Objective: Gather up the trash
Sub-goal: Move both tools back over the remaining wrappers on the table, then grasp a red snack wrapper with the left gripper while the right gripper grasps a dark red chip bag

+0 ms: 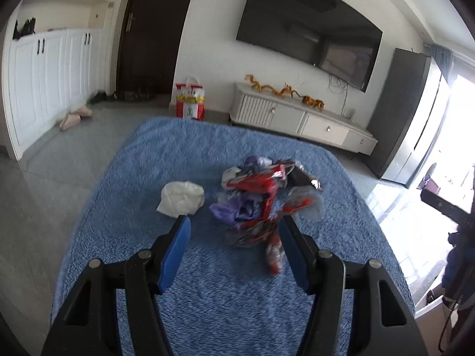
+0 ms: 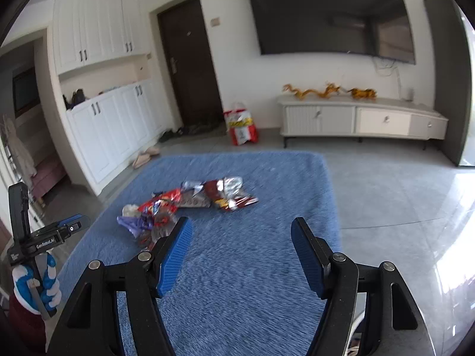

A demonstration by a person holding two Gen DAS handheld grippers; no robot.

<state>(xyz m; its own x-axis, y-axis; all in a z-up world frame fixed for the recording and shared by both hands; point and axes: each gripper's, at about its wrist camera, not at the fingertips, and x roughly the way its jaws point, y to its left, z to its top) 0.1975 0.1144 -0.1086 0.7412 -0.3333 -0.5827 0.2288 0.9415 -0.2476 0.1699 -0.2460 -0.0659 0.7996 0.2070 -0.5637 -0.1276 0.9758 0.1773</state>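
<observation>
A heap of crumpled snack wrappers (image 1: 261,195), red, purple and silver, lies on a blue fluffy surface (image 1: 148,163). A white crumpled tissue (image 1: 181,198) sits just to its left. My left gripper (image 1: 234,225) is open, and the near edge of the heap reaches between its fingertips. One red strip (image 1: 273,256) lies close to the right finger, with no pad pressing on it. In the right wrist view the wrappers (image 2: 204,197) lie ahead and to the left. My right gripper (image 2: 241,226) stands open over bare blue pile with nothing between its fingers.
A gloved hand (image 2: 44,284) holds the left gripper (image 2: 69,225) at the left edge of the right wrist view. On the grey tile floor stand a red and white bag (image 2: 241,124), a low TV cabinet (image 2: 362,120), white cupboards (image 2: 104,136) and slippers (image 2: 145,155).
</observation>
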